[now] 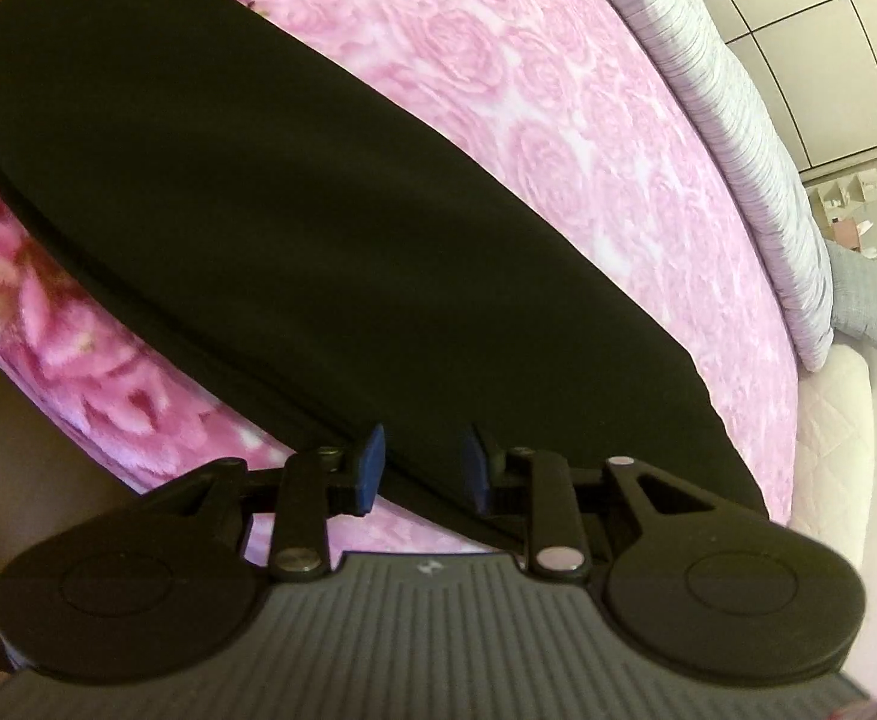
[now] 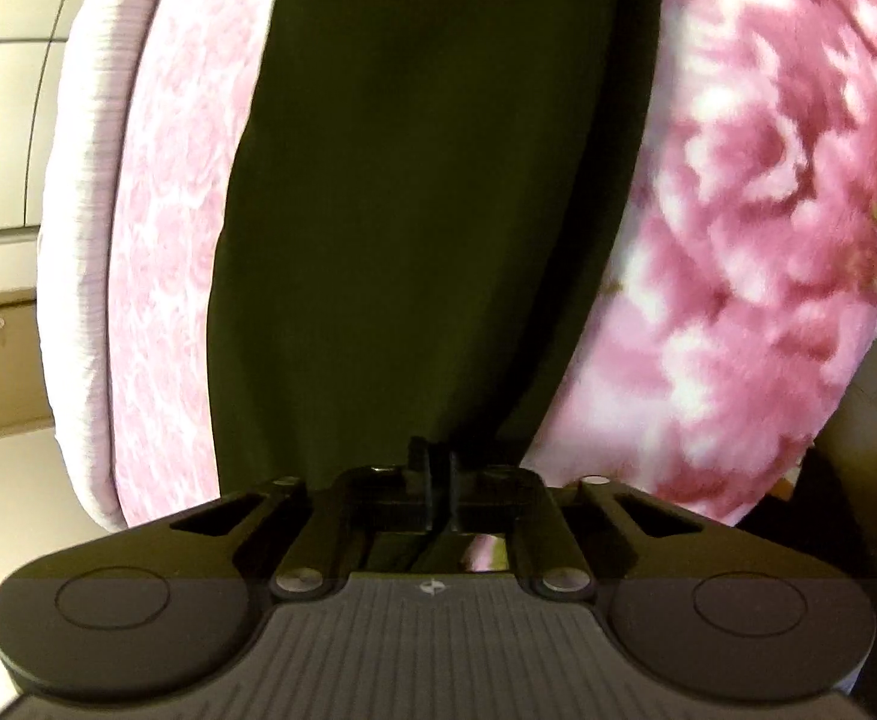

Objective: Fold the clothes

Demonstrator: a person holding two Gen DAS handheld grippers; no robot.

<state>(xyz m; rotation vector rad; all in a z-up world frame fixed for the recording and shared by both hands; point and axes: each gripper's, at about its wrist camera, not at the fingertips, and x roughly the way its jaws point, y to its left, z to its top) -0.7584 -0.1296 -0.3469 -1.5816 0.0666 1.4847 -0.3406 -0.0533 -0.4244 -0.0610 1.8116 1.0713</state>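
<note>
Lying stretched in a long dark band across the pink rose-print bedspread (image 1: 588, 138), the black garment (image 1: 294, 228) is where you want it for a fold: flat on the bed, its near edge running close to the side of the mattress so both of your tools can reach it without leaning over.

Your left gripper (image 1: 423, 468) sits at that near edge with its blue pads (image 1: 372, 468) apart. Cloth lies in the gap between them, but neither pad visibly presses on it, so you have no hold there. Placing it so makes sense as a pinch point at one end of the edge.

Your right gripper (image 2: 438, 480) has its jaws brought together at the garment's end. Dark cloth fills the view around the tips, and it looks as though a hem is caught between them, yet black on black gives no clear sign, so I cannot tell whether fabric is really pinched.

My judgement is that you are securing two points on one edge so the cloth lifts evenly. Close the left fully before raising either hand; a one-sided lift would drag the garment askew on the plush cover.

Beyond it, a striped quilt (image 1: 756, 180) is bunched along the far side of the bed.
</note>
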